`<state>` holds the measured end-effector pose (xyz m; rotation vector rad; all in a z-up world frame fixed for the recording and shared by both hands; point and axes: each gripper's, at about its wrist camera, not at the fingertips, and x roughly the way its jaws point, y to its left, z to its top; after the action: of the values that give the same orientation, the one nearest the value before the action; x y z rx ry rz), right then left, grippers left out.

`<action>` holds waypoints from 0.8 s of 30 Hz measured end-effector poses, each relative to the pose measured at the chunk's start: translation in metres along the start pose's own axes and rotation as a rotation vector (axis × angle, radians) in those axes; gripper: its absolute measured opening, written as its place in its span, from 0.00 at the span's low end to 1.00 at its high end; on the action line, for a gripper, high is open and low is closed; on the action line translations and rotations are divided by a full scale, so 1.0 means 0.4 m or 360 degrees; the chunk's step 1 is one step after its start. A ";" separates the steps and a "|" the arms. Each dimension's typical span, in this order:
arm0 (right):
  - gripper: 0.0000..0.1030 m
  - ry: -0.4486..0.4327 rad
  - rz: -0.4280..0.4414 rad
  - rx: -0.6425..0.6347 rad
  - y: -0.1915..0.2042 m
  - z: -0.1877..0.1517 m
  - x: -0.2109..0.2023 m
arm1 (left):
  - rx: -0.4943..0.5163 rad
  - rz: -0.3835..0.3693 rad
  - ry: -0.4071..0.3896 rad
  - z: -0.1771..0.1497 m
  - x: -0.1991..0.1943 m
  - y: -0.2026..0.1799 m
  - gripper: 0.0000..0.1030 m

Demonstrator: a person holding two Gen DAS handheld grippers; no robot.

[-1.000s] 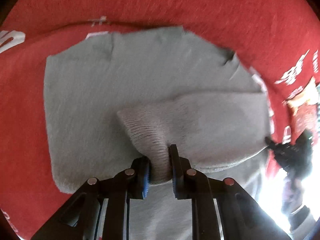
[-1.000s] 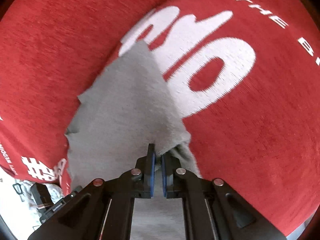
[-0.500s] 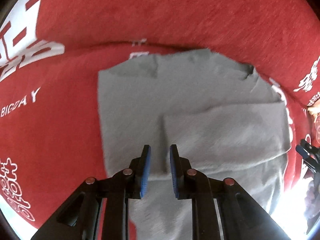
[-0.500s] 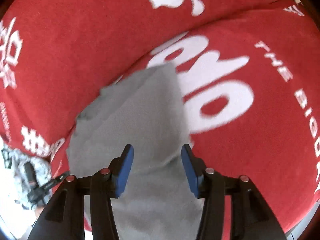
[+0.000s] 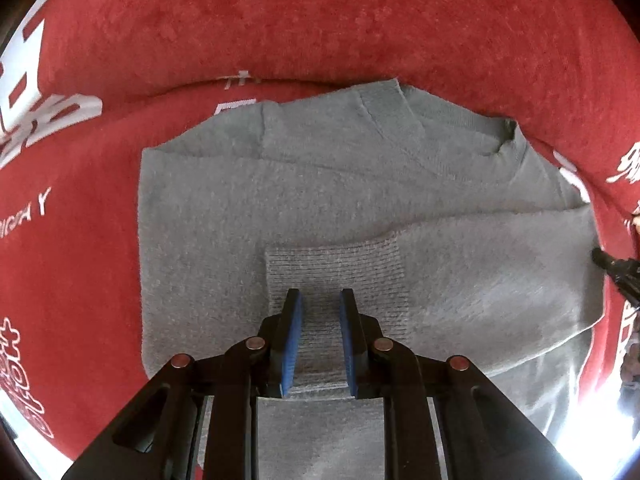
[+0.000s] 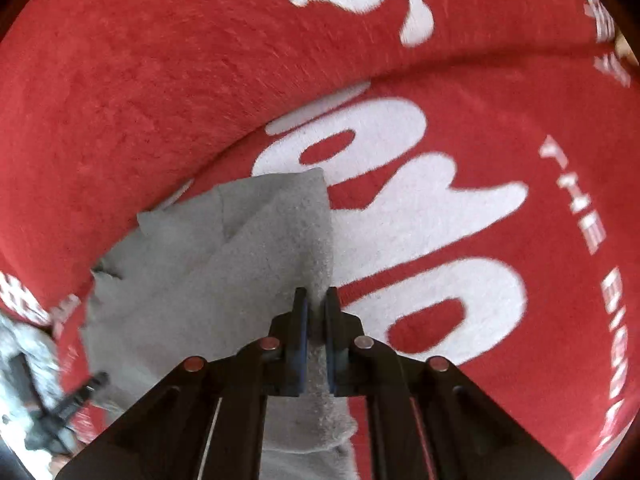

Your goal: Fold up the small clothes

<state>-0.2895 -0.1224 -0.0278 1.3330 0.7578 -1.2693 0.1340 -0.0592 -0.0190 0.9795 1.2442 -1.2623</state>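
Left gripper (image 5: pixel 319 336) jaws slightly apart, empty, above the ribbed cuff (image 5: pixel 336 276) | right gripper (image 6: pixel 316 336) jaws just closed, pinching the grey sweater (image 5: pixel 360 184) at its side edge, likely for the next fold | sweater flat mid-blanket, sleeve folded across body | red blanket (image 5: pixel 320 20) beneath.

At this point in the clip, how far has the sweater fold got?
Done: one sleeve lies folded across the grey sweater, its ribbed cuff flat under the open left tongs. In hand: the right tongs have just closed on the sweater's edge. Left: bringing that side over and folding the body, which is spread on the red blanket.
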 end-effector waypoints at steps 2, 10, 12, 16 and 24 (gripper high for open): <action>0.08 0.0048 -0.0061 -0.0026 -0.011 -0.002 0.026 | 0.0057 0.0053 -0.0018 -0.003 0.002 -0.016 0.19; 0.16 0.0051 -0.0145 0.0052 -0.047 -0.005 -0.008 | 0.0006 0.0120 0.0027 0.007 -0.002 -0.037 0.19; 0.16 0.0062 -0.0165 0.0078 -0.058 -0.017 -0.037 | -0.0020 0.0128 0.0030 0.007 -0.014 -0.021 0.19; 0.16 0.0063 -0.0079 0.0102 -0.053 -0.053 -0.087 | -0.0014 0.0138 0.0004 0.006 -0.038 -0.020 0.19; 0.19 0.0141 -0.0051 -0.0178 0.067 -0.133 -0.059 | 0.0027 0.0215 0.0096 -0.020 0.009 -0.058 0.27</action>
<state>-0.2560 -0.0717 -0.0068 1.2973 0.9021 -1.1820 0.1097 -0.0543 -0.0207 1.1022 1.1943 -1.1469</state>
